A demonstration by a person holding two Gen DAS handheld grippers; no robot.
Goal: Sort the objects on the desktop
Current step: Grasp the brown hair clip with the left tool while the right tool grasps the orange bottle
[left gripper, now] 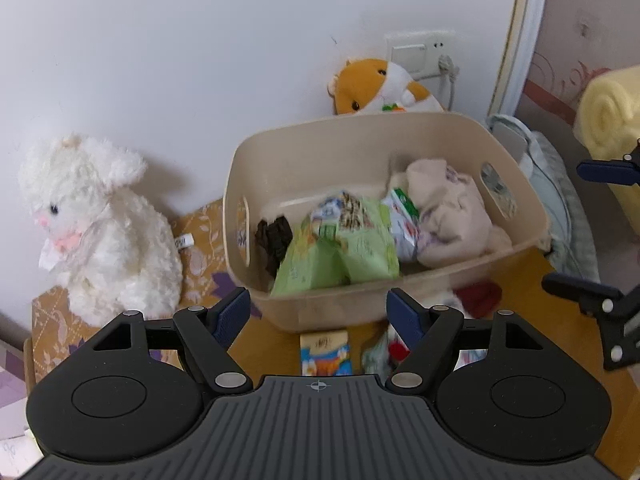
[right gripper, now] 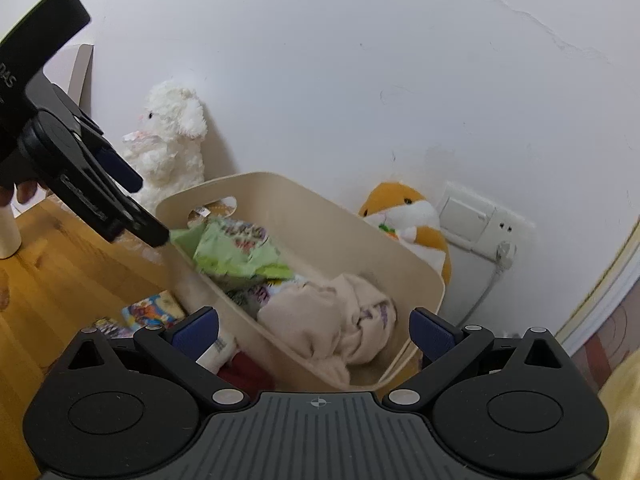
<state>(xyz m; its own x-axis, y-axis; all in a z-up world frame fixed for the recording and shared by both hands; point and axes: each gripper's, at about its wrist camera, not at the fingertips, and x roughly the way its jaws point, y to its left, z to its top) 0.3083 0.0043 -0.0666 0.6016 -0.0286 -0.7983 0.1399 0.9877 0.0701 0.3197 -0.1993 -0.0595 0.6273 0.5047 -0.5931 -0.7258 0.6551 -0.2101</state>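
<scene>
Desktop objects are partly sorted: the beige bin (left gripper: 460,276) fills the centre of the left wrist view and already holds a green snack bag (left gripper: 340,256), a pale cloth bundle (left gripper: 452,216) and a dark crumpled item (left gripper: 274,240). At left of that frame a white plush lamb (left gripper: 100,232) sits against the wall, and an orange hamster plush (left gripper: 380,88) peeks over the bin's far rim. Below the bin, on the wooden desk (left gripper: 272,344), lie 3 loose things: a small printed carton (left gripper: 325,354), a red cloth (left gripper: 480,298) and a white-and-red wrapper (left gripper: 384,354).

The left gripper (left gripper: 318,310) hangs above that carton with jaws wide apart and nothing held. The right gripper (right gripper: 314,330), low in its own frame over the bin's near corner, is likewise spread wide and empty.

The carton looks light and fairly stiff, so pinching across its 2 narrow sides should hold it; squeezing hard could crush it. The red cloth is soft and limp, best gathered at a raised fold. The wrapper is probably slick and crinkly.
</scene>
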